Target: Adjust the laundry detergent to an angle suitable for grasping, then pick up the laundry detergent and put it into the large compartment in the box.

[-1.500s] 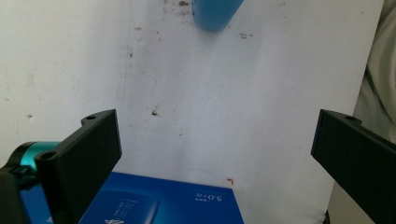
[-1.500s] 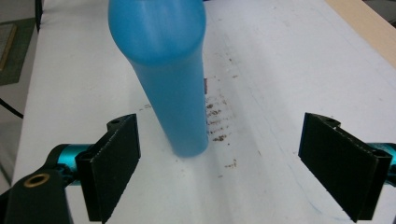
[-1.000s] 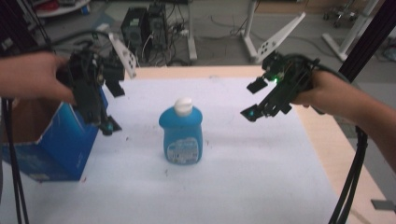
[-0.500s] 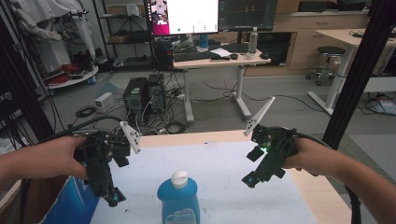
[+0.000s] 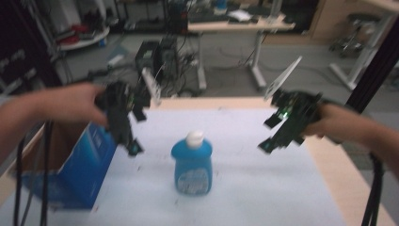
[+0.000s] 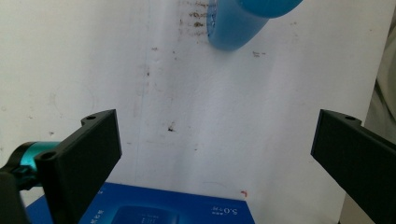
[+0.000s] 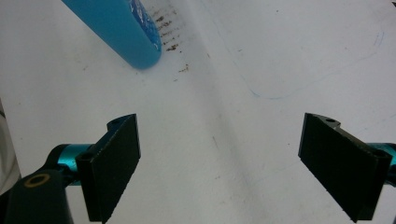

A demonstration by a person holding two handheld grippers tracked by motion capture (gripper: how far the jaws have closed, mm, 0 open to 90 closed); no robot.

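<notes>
White sheeting (image 5: pixel 244 188) covers the wooden table, with desks and cables in the room beyond. Upright at its centre stands the blue plastic bottle with a white cap (image 5: pixel 192 162), between the left gripper (image 5: pixel 133 147) and right gripper (image 5: pixel 266 146), both spread and empty. Brown specks beside the bottle's base show in the gripper views, and the left one shows the blue cardboard box (image 6: pixel 163 210) just below its jaws.

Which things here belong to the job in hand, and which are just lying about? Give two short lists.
Job in hand:
blue bottle, upright between the tongs
left tongs, open
right tongs, open
blue box, beside the left tongs

Lying about:
desk
stool
</notes>
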